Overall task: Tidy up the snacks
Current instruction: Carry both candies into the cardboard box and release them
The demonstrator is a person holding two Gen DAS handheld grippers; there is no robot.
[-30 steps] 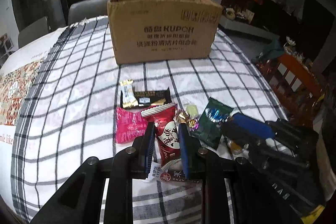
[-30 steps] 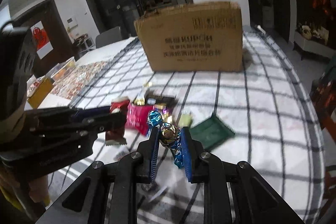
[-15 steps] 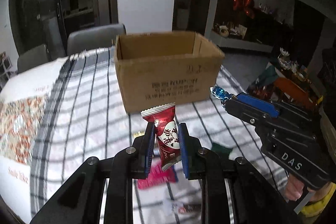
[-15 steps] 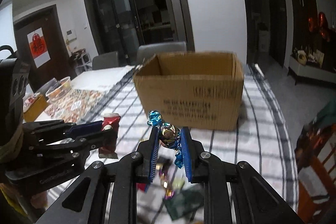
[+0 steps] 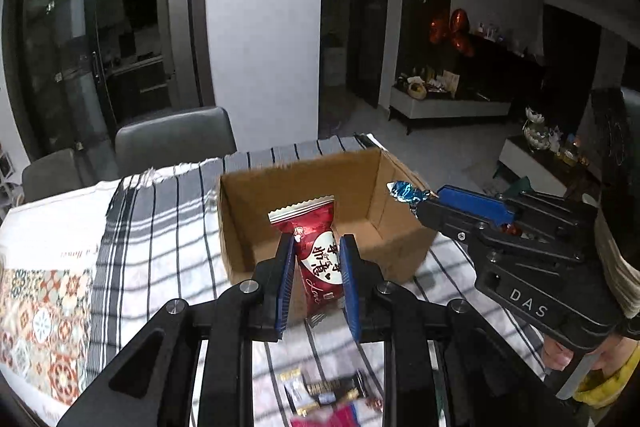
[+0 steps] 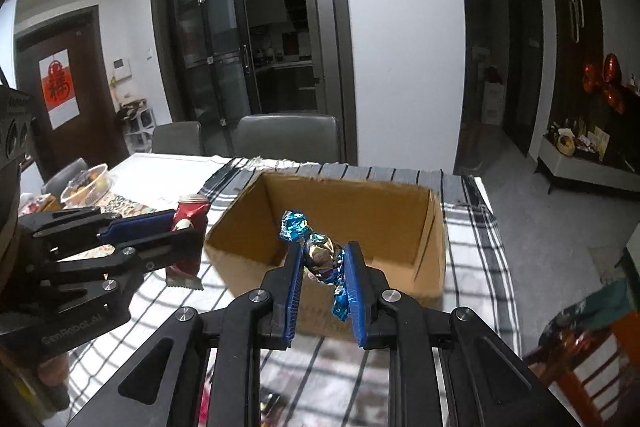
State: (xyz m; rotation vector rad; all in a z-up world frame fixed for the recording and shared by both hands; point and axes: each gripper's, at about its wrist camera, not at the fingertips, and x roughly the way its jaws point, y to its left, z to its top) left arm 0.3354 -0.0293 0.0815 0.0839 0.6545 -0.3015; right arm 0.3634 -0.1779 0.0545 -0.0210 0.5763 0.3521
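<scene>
My left gripper (image 5: 317, 245) is shut on a red snack packet (image 5: 316, 251) with white lettering, held upright in front of the open cardboard box (image 5: 256, 223). My right gripper (image 6: 323, 251) is shut on a blue foil-wrapped candy (image 6: 316, 247), raised before the same box (image 6: 400, 227). In the left wrist view the right gripper (image 5: 424, 203) shows at the box's right rim with the candy's blue twist (image 5: 402, 191) sticking out. In the right wrist view the left gripper (image 6: 188, 227) hangs left of the box with the red packet (image 6: 188, 243). The box inside looks bare.
The box stands on a black-and-white checked cloth (image 5: 160, 227) over the table. Several loose snacks (image 5: 324, 395) lie on the cloth below the left gripper. Grey chairs (image 6: 288, 137) stand behind the table. A clear bowl (image 6: 86, 183) sits at far left.
Both grippers have risen from the snack pile and moved toward the box, carrying the red packet and the blue candy. The box's open top now shows from above.
</scene>
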